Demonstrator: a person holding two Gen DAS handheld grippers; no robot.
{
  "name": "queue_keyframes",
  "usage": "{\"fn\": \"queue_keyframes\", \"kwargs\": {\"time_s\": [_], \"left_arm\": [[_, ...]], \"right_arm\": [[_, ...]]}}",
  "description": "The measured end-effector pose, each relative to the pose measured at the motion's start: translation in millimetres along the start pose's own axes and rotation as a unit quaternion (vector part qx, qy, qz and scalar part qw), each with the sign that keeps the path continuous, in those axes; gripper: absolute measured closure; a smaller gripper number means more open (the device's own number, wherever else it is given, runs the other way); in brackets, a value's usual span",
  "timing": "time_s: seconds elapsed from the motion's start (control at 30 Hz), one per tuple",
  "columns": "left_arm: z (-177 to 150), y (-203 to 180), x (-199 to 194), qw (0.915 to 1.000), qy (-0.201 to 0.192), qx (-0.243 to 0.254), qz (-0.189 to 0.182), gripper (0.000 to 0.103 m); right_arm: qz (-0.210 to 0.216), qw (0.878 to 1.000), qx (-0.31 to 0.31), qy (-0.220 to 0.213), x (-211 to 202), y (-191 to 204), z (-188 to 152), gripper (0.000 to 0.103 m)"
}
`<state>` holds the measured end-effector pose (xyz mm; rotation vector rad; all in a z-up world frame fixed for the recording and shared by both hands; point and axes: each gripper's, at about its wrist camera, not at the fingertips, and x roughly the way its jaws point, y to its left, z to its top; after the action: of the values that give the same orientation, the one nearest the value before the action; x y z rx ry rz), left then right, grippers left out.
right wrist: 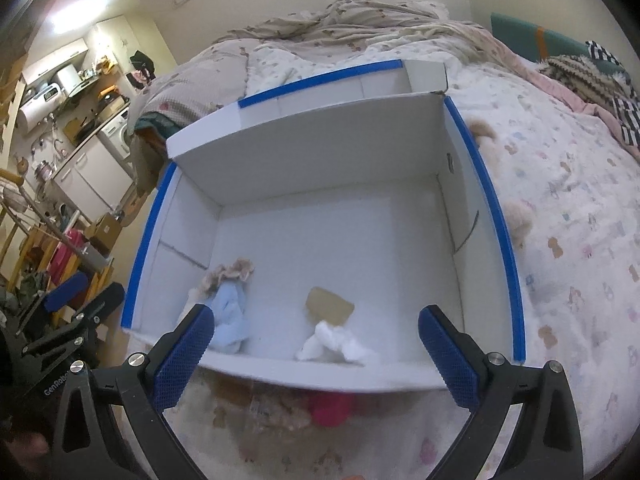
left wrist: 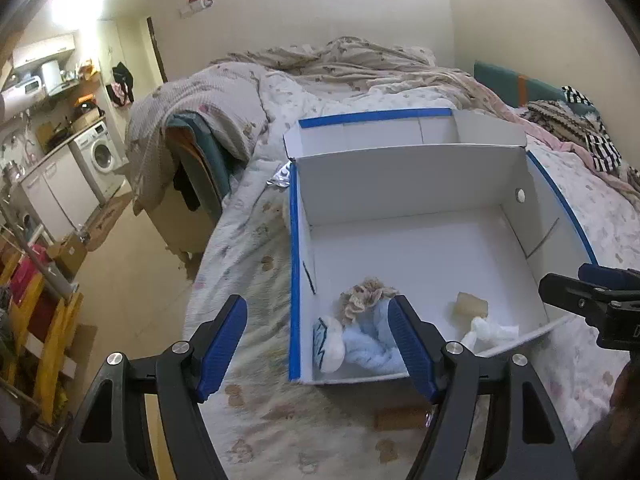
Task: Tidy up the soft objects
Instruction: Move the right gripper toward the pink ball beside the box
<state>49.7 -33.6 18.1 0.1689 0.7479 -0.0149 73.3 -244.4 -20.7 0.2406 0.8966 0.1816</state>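
Inside the white box (right wrist: 320, 240) lie a blue cloth (right wrist: 230, 316), sponge (right wrist: 330, 305) and white wad (right wrist: 332, 344); both claws (left wrist: 318, 344) (right wrist: 316, 356) gape empty.

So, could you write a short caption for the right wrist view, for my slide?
Open right gripper hovers over a white box holding a blue cloth, tan sponge and white wad.

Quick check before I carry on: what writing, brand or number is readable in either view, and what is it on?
"GenRobo": white letters on the black body of the left tongs, seen in the right wrist view; the word is cut off after that.
A white mark on the right tongs at the frame edge: too cut off to read.
White box: no print visible.
Kitchen appliances: too small to read.
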Motion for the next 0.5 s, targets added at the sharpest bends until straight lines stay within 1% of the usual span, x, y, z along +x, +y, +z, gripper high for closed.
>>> {"fn": "queue_keyframes", "kwargs": {"time_s": [0.13,0.23,0.37,0.5], "left_arm": [[-12.0,6.5,-11.9,1.0,0.0,-0.006,0.003,0.032],[-21.5,13.0,-13.2,0.9994,0.019,-0.028,-0.004,0.032],[-34.6,23.8,-13.3,0.998,0.039,-0.05,0.001,0.032],[-42.9,36.7,-9.4,0.9945,0.06,-0.086,0.002,0.032]], "right_arm": [[-0.011,1.0,-0.012,-0.008,-10.7,4.8,-11.5,0.0],[-0.03,0.999,-0.025,-0.016,-18.4,5.7,-20.7,0.0],[-0.032,0.999,-0.019,-0.003,-19.9,-2.4,-33.7,0.0],[-0.028,1.0,-0.003,0.007,-22.2,-7.4,-40.8,0.0]]}}
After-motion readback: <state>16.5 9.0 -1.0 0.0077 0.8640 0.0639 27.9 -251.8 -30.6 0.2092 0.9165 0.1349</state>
